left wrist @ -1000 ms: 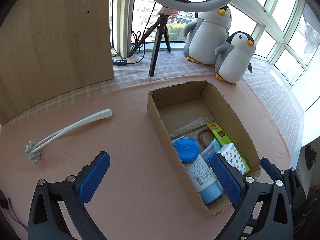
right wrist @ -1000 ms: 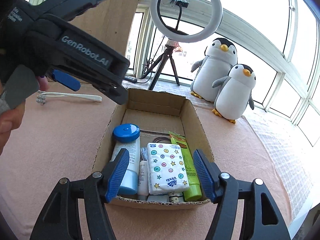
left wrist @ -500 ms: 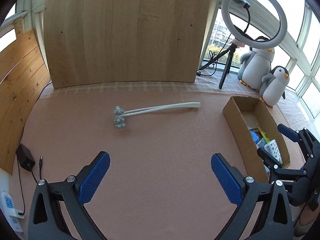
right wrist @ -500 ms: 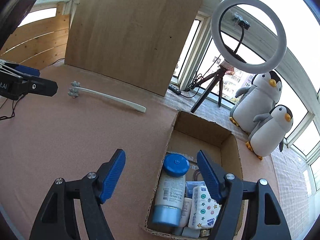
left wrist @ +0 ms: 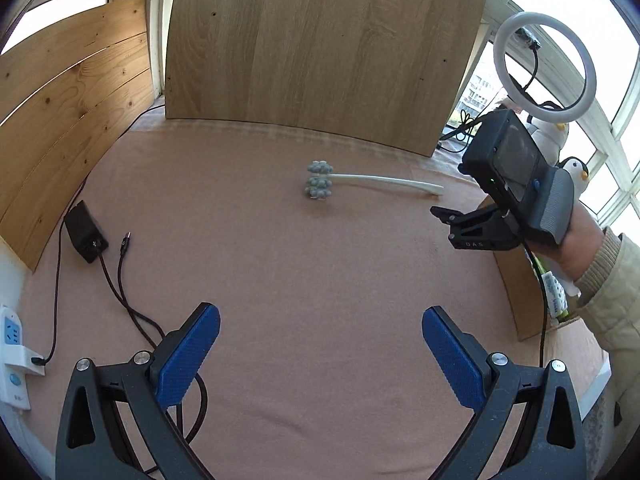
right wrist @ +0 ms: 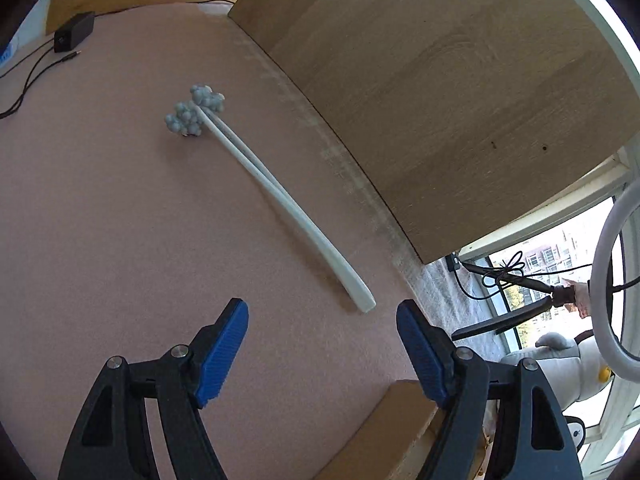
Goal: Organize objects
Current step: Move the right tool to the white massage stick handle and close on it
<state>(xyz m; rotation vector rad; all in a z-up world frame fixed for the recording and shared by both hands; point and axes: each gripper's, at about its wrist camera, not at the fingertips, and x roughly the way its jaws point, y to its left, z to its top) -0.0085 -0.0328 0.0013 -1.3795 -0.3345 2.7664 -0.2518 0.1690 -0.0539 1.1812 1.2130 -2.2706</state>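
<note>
Only loose item left on the pink tabletop (left wrist: 280, 280) is the long white massager stick (right wrist: 280, 196) w/ the grey knobbly head (right wrist: 195, 110); everything else I can see sits in the cardboard box (left wrist: 510, 280) off to the right. Stick lies flat, near the wood backboard (left wrist: 320, 48) and roughly parallel to it. Right tongs (right wrist: 322, 354) are the closer pair: plain handle tip sits just ahead of them, slightly right of centre, and the shaft runs away diagonally up-left to the head, so long axis is skewed vs the jaw gap, not across it. Jaws have just been opening, now stand wide, nothing between them. Left tongs (left wrist: 320, 354) also wide apart and empty, but well back from the stick, which lies crosswise far ahead w/ head on the left, handle on the right toward the other hand (left wrist: 576, 248). My read: right side takes it at the handle end; likely needs a bit more wrist roll so the pads straddle the shaft.
</note>
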